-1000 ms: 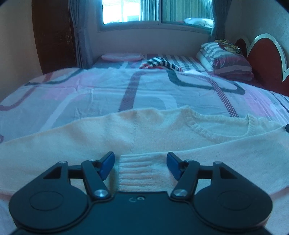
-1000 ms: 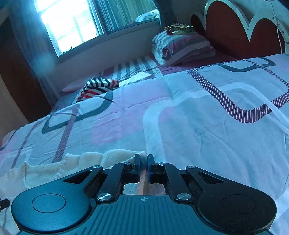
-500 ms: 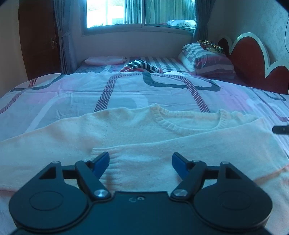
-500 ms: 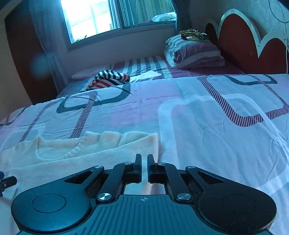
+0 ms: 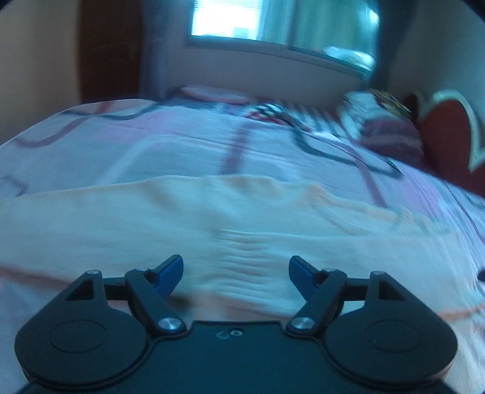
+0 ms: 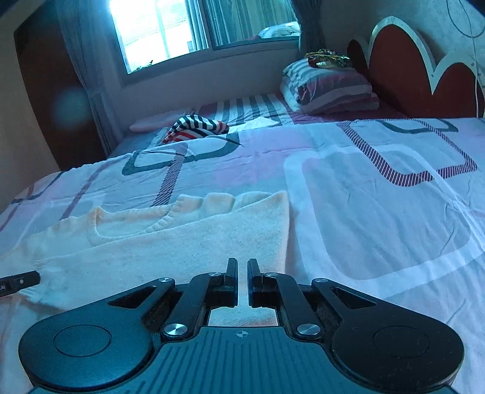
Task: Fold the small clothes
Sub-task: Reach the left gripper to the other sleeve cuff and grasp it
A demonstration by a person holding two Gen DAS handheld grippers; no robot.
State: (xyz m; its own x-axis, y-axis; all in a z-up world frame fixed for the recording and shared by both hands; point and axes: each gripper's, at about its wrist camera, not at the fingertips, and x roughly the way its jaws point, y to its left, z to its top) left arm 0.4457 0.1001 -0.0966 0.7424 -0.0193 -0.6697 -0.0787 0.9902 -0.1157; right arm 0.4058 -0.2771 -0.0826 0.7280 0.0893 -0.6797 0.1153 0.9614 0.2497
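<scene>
Left gripper (image 5: 236, 271) hangs released, jaws wide and gripping nothing, over the ribbed cuff (image 5: 242, 263) of the cream sweater (image 6: 169, 251). Right gripper (image 6: 242, 280) is clenched with nothing visible between its pads, above the sweater's right edge. Sweater lies flat on the bedsheet (image 6: 379, 212), sleeves crossed over the front. Judged soft, light, floppy knit that will sag and stretch; best pinched at the hem or shoulder edges.

A home bedroom: a bed (image 6: 379, 212) under patterned sheets, stacked pillows (image 6: 330, 86) and a scalloped headboard (image 6: 403, 69) at two o'clock, a curtained window (image 6: 194, 27) at twelve.
</scene>
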